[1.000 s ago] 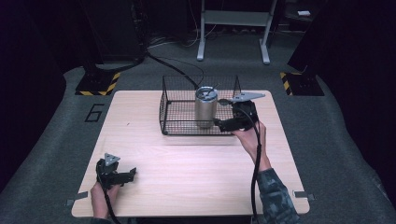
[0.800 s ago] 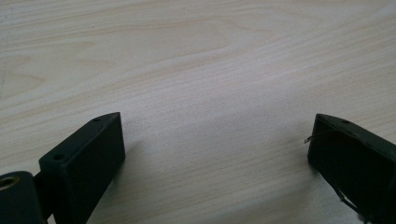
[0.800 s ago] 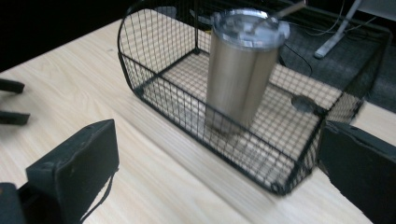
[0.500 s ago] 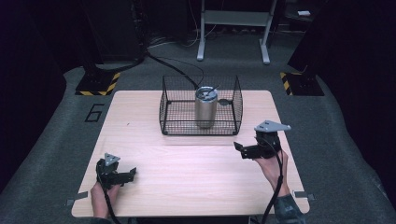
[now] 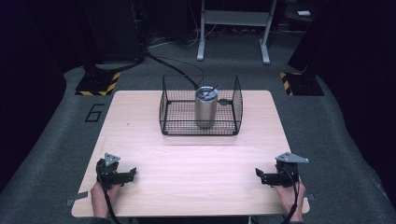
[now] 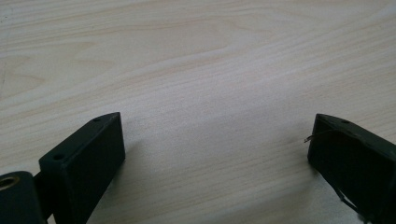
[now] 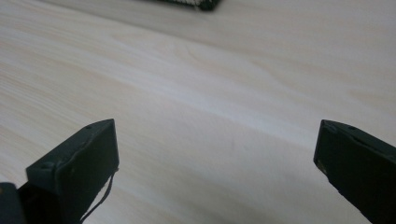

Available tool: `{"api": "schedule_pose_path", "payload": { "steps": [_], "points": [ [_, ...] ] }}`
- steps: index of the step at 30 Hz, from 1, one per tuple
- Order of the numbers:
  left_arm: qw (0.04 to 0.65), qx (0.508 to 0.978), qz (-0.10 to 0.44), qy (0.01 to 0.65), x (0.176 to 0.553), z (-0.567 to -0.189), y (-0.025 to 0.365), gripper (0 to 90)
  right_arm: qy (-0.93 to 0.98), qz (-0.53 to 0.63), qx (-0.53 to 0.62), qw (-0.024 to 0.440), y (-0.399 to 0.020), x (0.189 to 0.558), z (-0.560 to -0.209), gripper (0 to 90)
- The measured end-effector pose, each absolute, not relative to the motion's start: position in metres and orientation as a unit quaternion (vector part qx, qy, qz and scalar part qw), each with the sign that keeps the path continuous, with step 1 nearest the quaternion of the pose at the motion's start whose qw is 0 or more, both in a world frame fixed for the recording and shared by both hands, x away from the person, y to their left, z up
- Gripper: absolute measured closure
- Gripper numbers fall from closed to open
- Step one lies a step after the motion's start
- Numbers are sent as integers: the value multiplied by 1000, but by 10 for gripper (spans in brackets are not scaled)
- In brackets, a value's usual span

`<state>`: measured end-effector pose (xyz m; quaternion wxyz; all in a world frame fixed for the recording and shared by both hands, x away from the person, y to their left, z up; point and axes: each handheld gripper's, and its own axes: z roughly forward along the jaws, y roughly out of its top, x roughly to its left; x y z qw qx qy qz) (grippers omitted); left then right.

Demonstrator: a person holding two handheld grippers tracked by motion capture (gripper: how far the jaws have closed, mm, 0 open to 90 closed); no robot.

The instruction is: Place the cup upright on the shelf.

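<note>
A steel tumbler [image 5: 206, 106] with a lid stands upright inside a black wire basket [image 5: 173, 111] at the far middle of the wooden table [image 5: 196, 158]. My left gripper [image 5: 131, 172] rests low at the near left corner, open, its jaws spread wide over bare wood [image 6: 215, 126] with nothing between them. At the near right corner my right gripper [image 5: 258, 175] is open too, jaws far apart above bare wood [image 7: 215, 135]. A corner of the basket [image 7: 205, 4] peeks in at the top of the right gripper view.
The table stands on grey carpet. Behind it are a white metal frame [image 5: 233, 28], black stands with yellow-black striped bases [image 5: 98, 84], and a cable [image 5: 173, 63] running to the basket's back. A "6" is marked on the floor [image 5: 95, 112] at the left.
My right gripper has drawn back from the tumbler in the basket to the near right corner of the table, leaving the tumbler standing there. The left gripper has stayed put.
</note>
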<state>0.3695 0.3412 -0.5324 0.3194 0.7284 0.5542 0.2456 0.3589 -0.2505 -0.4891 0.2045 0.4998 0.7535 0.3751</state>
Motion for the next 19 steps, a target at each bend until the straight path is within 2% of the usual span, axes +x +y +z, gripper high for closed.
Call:
{"api": "schedule_pose_path", "payload": {
  "steps": [6, 12, 13, 19],
  "points": [
    [319, 729, 246, 554, 369, -532, 341, 39, 747, 344, 532, 203, -270, 351, -521, 0],
    [319, 729, 246, 554, 369, -532, 341, 39, 753, 332, 529, 208, -273, 347, -529, 0],
    [319, 729, 246, 554, 369, -532, 341, 39, 758, 322, 521, 222, -270, 347, -531, 0],
    [318, 729, 245, 555, 369, -532, 341, 38, 757, 323, 525, 218, -269, 351, -530, 0]
  ]
}}
